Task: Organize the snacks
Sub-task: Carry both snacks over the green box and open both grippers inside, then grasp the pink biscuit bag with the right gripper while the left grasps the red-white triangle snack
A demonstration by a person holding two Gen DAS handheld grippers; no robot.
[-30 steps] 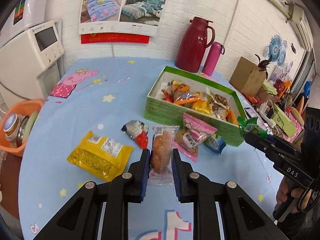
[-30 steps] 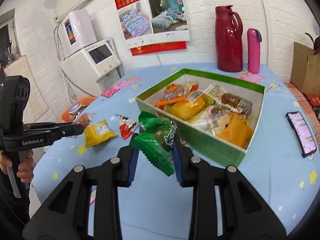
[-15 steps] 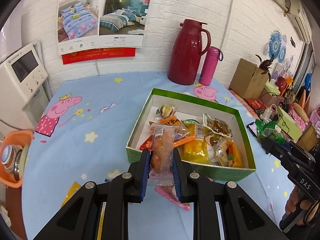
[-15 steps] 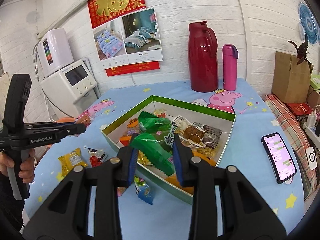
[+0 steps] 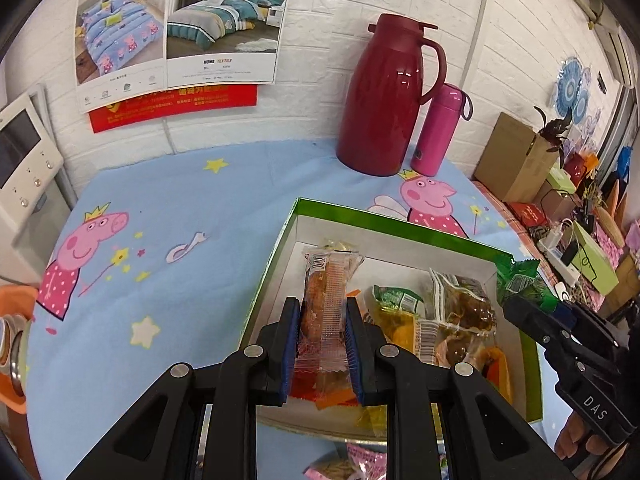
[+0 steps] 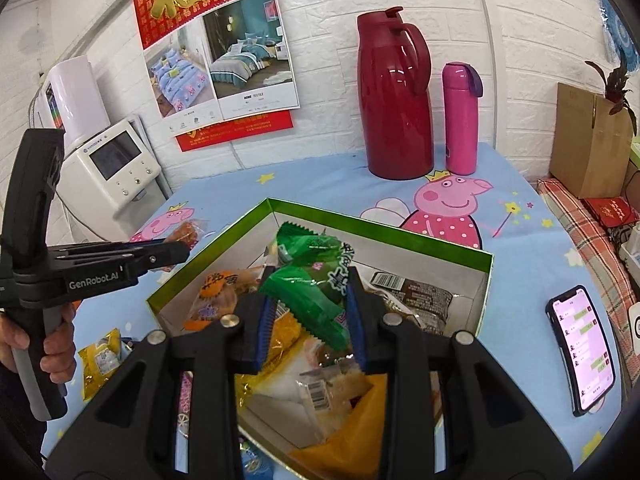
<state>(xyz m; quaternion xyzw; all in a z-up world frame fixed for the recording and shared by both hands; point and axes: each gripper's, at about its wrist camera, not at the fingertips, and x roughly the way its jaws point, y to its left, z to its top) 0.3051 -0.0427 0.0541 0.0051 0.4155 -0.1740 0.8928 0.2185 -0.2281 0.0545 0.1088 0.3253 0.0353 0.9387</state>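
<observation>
Left wrist view: blue cartoon tablecloth (image 5: 180, 208) meets white brick wall (image 5: 312, 40); left claw (image 5: 322, 344) clenched on cake packet (image 5: 324, 304).

Green-rimmed box (image 5: 384, 227), white inside; beside it blue cartoon-pig tablecloth (image 5: 168, 216); behind box maroon jug (image 5: 380, 100), pink bottle (image 5: 434, 130).

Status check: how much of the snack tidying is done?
Done: the green box already holds many packets. In hand: the left gripper grips a clear-wrapped cake and the right gripper a green packet, both over the box, unreleased. Left: a yellow packet and a pink packet outside it.
</observation>
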